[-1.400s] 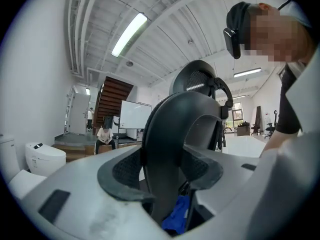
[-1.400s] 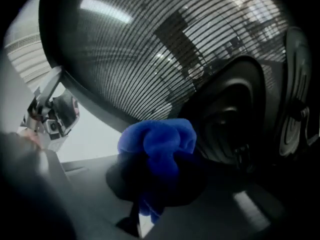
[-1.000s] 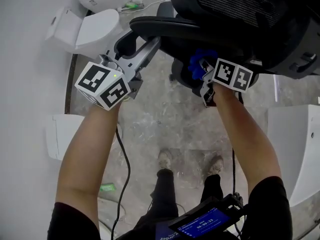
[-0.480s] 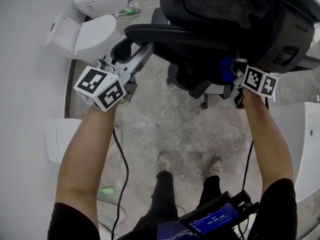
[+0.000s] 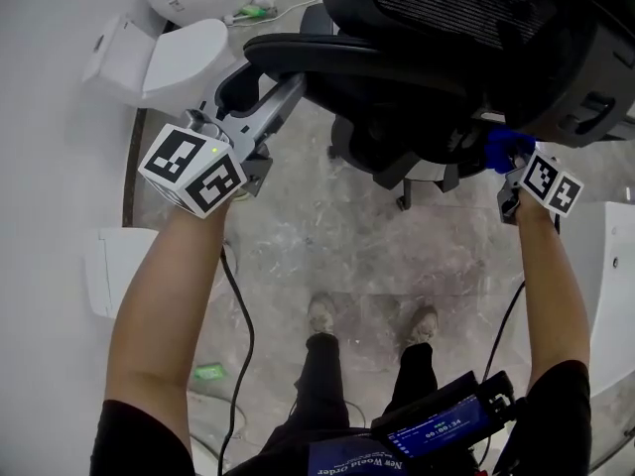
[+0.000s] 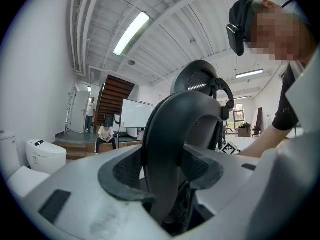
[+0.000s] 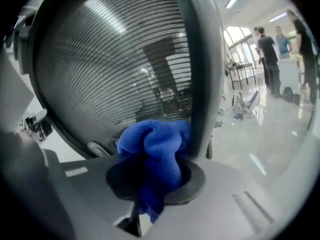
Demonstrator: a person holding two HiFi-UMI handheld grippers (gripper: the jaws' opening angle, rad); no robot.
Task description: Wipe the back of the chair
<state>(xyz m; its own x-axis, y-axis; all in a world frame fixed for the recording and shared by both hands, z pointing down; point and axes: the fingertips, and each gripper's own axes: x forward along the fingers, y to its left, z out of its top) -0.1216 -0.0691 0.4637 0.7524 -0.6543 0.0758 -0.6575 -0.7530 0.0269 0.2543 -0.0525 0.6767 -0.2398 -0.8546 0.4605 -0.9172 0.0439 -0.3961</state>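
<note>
Over the last second the blue cloth (image 5: 506, 149) has travelled along the lower rim of the chair back (image 5: 476, 28), from near its middle out to its right edge. It now sits at about 2 o'clock in the head view, and the chair back fills 12 to 2 o'clock.

In the right gripper view the cloth (image 7: 155, 144) is bunched against the back's frame where the mesh (image 7: 115, 59) ends. The right gripper (image 5: 516, 167) has its fingers closed on it.

The left gripper (image 5: 283, 95), at 11 o'clock, has not shifted. Its fingers are partly closed, clamped on the black armrest (image 5: 298, 62) to steady the chair.

The wiping looks well under way, with one pass along the bottom edge about finished. The pictures do not show whether the upper mesh and the headrest area have been wiped, so these probably remain.

A white toilet (image 5: 189, 58) stands on the concrete floor (image 5: 327, 256) at 11 o'clock, beyond the left gripper.
</note>
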